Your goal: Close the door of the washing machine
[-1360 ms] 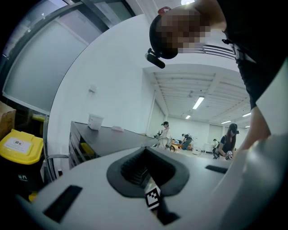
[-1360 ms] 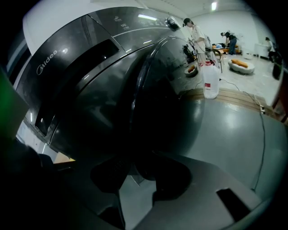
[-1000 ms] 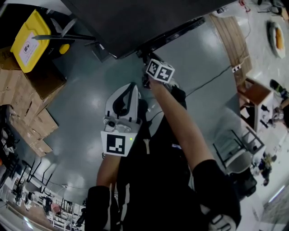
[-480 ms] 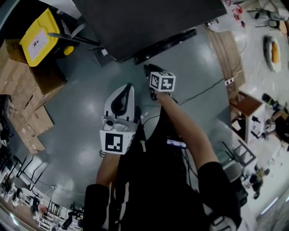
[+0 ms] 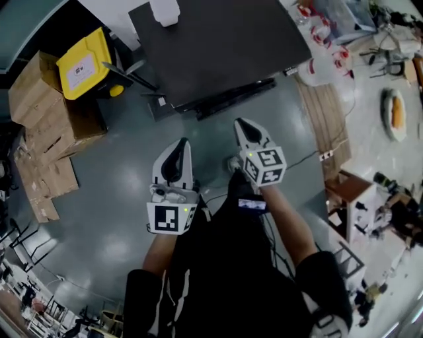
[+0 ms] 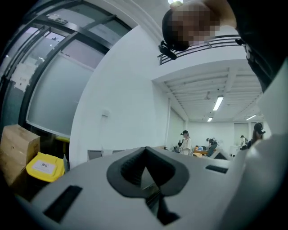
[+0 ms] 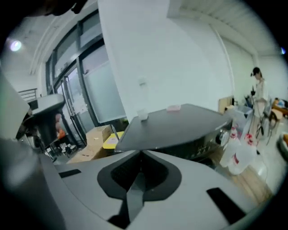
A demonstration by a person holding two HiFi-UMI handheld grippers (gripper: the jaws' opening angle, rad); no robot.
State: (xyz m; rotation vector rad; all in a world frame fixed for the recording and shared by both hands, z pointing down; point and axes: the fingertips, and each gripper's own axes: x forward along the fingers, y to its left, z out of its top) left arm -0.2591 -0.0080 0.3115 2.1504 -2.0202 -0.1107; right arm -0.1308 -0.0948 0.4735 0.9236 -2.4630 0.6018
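Brown cardboard boxes (image 5: 49, 115): stacked at nine to ten o'clock in the head view, well apart from both grippers. I judge no hazard from them.

Yellow-lidded plastic bin (image 5: 82, 65): at ten o'clock, near the machine's left side and clear of the front.

Left white two-jaw gripper (image 5: 177, 153): just left of centre, tips toward twelve o'clock. Its jaws are together with nothing between them.

Dark grey box-shaped washing machine (image 5: 218, 46): at twelve o'clock, seen from above, with a small white container (image 5: 165, 11) on its far edge.

Door: it sits on the front face (image 5: 228, 99), which shows only edge-on. No panel stands out from that face, so the door looks closed. Whether it has latched cannot be told.

Right white two-jaw gripper (image 5: 246, 130): just right of centre, tips toward twelve o'clock. Its jaws have just been closing and now meet on nothing.

Main risk: the door may spring back open if the catch did not engage, since both grippers are apart from the front and nothing presses on it.

Clear plastic bottles (image 5: 324, 63): at two o'clock, just beside the machine's right side. A wide swing of the right gripper back toward the front could knock them.

Thin dark cable (image 5: 310, 155): on the grey floor at three o'clock, where a sideways step could snag a foot.
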